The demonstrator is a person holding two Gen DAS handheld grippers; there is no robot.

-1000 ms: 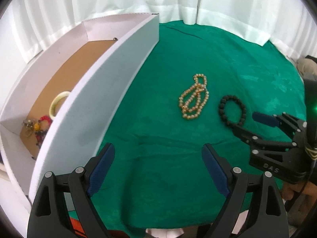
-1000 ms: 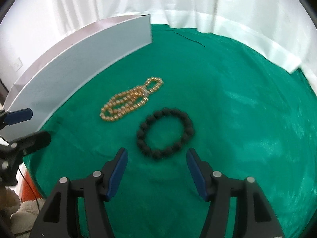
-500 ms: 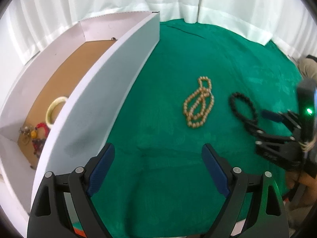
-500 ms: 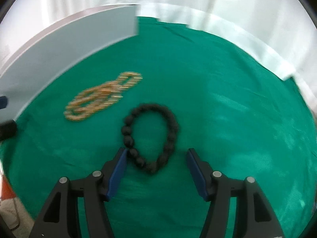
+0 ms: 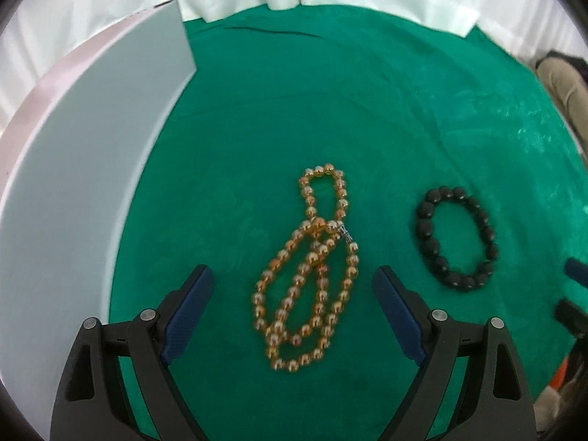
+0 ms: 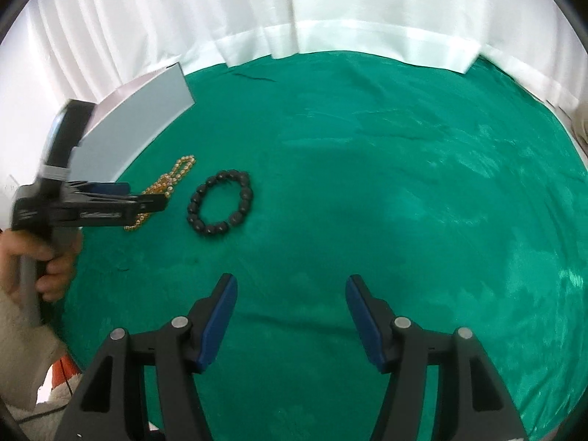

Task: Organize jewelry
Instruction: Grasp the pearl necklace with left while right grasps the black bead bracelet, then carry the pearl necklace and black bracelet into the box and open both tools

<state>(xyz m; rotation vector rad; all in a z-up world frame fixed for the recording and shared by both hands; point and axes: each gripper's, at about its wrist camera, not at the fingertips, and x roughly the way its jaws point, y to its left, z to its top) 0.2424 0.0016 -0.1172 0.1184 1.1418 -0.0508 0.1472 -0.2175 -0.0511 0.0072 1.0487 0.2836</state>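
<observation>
A gold bead necklace [image 5: 308,275] lies coiled on the green cloth [image 5: 330,110], its near end between the open jaws of my left gripper [image 5: 292,312]. A black bead bracelet [image 5: 455,237] lies to its right. In the right wrist view the bracelet [image 6: 220,203] lies far ahead and to the left of my open, empty right gripper [image 6: 290,314]. There the left gripper [image 6: 147,202] hovers over the necklace [image 6: 165,183]. The white box [image 5: 73,183] stands at the left; its inside is hidden.
White curtains [image 6: 294,7] hang around the back of the table. The green cloth [image 6: 404,183] stretches to the right. The right gripper's fingertips [image 5: 573,290] show at the right edge of the left wrist view. A hand [image 6: 33,257] holds the left gripper.
My left gripper has moved forward and down over the gold necklace. My right gripper has pulled back and away from the black bracelet, which stays on the cloth.
</observation>
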